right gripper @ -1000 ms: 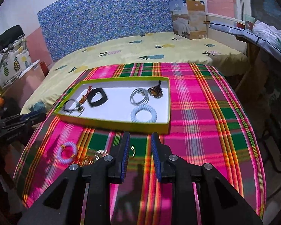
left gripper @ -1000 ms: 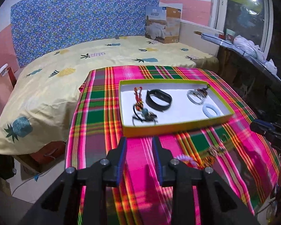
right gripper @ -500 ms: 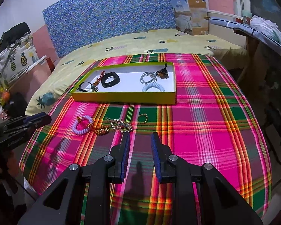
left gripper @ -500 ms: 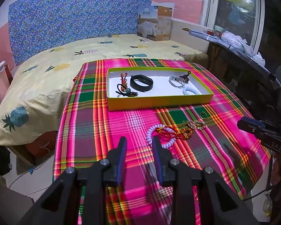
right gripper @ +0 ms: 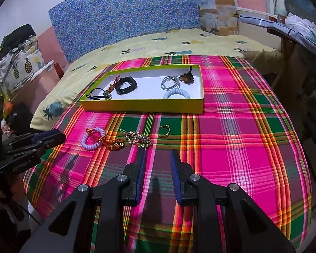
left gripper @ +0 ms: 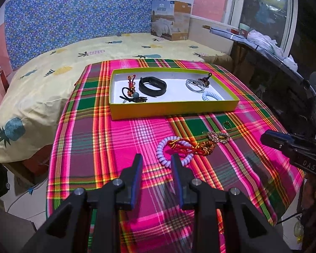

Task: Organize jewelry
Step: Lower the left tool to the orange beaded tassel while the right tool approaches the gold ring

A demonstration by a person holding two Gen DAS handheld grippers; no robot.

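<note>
A yellow-green tray (left gripper: 174,107) (right gripper: 141,106) on the plaid cloth holds a black band (left gripper: 152,85), hair ties, silver rings (left gripper: 194,83) and a pale blue coil (left gripper: 212,96). In front of it on the cloth lie a lilac coil bracelet (left gripper: 168,159) (right gripper: 93,139) with a red-gold cord (left gripper: 198,147), a gold chain clip (right gripper: 139,140) and a gold ring (right gripper: 164,130). My left gripper (left gripper: 157,158) is open and empty, just short of the lilac coil. My right gripper (right gripper: 158,154) is open and empty, just short of the chain clip.
The plaid-covered table (right gripper: 242,137) stands against a bed with a yellow pineapple sheet (left gripper: 52,80). A cardboard box (left gripper: 171,21) rests at the bed's far end. A dark shelf (left gripper: 284,80) runs along the right, bags (right gripper: 16,63) on the left.
Both grippers have pulled back from the tray, so the loose jewelry on the cloth has come into view. In the last half second both moved slightly forward toward it. Jaws unchanged.
</note>
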